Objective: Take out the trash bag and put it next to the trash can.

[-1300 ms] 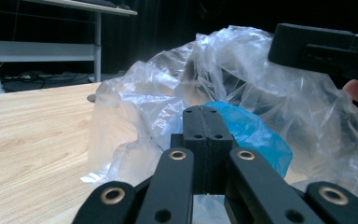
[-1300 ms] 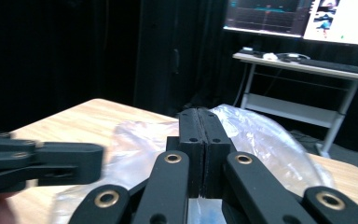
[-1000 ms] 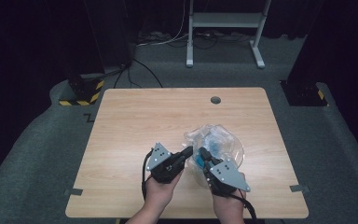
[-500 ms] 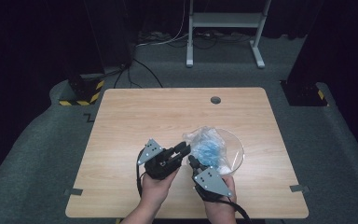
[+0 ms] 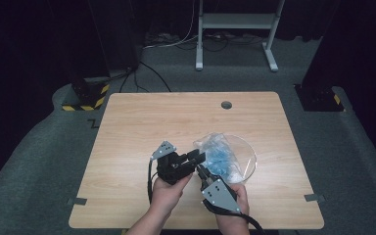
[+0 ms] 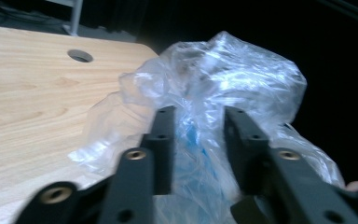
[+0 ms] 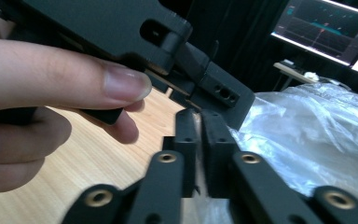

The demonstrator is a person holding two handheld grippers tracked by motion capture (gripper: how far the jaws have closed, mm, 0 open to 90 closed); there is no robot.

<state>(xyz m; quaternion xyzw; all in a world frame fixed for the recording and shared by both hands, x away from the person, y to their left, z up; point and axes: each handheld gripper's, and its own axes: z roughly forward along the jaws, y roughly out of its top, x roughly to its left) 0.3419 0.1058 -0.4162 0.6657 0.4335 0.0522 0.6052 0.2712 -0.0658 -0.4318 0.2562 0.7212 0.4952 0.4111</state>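
While the left gripper (image 6: 198, 140) is straddling the plastic bag (image 6: 223, 79), fingers apart, the right gripper (image 7: 200, 140), fingers nearly together on nothing visible, is needing a firmer pinch of film.

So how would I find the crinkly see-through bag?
Look at the wooden table, then at its right half near the person's hands. The clear plastic bag sits in a round clear bowl, crumpled, with blue stuff inside, unlike the two black grippers beside it.
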